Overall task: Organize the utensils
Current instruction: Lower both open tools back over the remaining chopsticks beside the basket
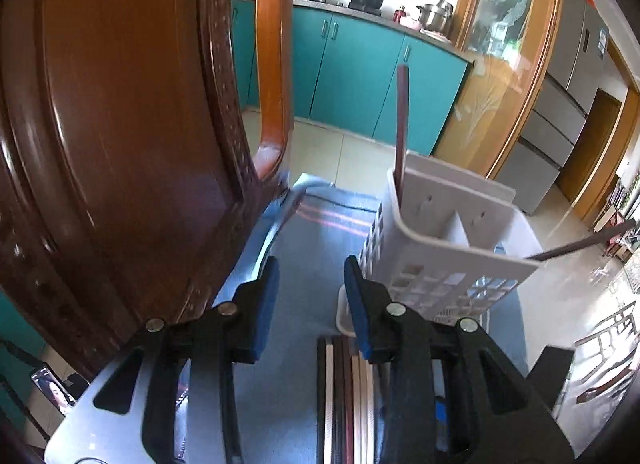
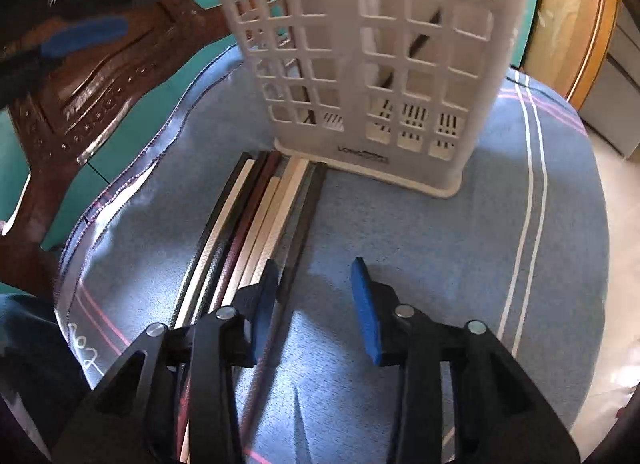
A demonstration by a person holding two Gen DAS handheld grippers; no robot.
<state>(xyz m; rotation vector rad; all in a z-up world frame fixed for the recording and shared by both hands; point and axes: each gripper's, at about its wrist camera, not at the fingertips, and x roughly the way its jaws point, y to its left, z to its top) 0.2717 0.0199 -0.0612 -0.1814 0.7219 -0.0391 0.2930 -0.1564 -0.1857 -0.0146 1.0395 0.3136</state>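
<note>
A white slotted utensil holder (image 2: 364, 64) stands on a blue cloth (image 2: 420, 244); it also shows in the left wrist view (image 1: 444, 240). Two dark chopsticks stand in it, one upright (image 1: 401, 120) and one leaning right (image 1: 584, 242). A row of several black, white and brown chopsticks (image 2: 256, 224) lies on the cloth in front of the holder, also visible in the left wrist view (image 1: 348, 396). My left gripper (image 1: 312, 292) is open and empty, above the cloth left of the holder. My right gripper (image 2: 316, 288) is open and empty, its left finger over the lying chopsticks.
A carved dark wooden chair back (image 1: 120, 124) rises close on the left. The cloth covers a round seat (image 2: 560, 184) with tiled floor (image 1: 352, 152) beyond its edge. Teal kitchen cabinets (image 1: 360, 76) and a grey fridge (image 1: 568, 96) stand far behind.
</note>
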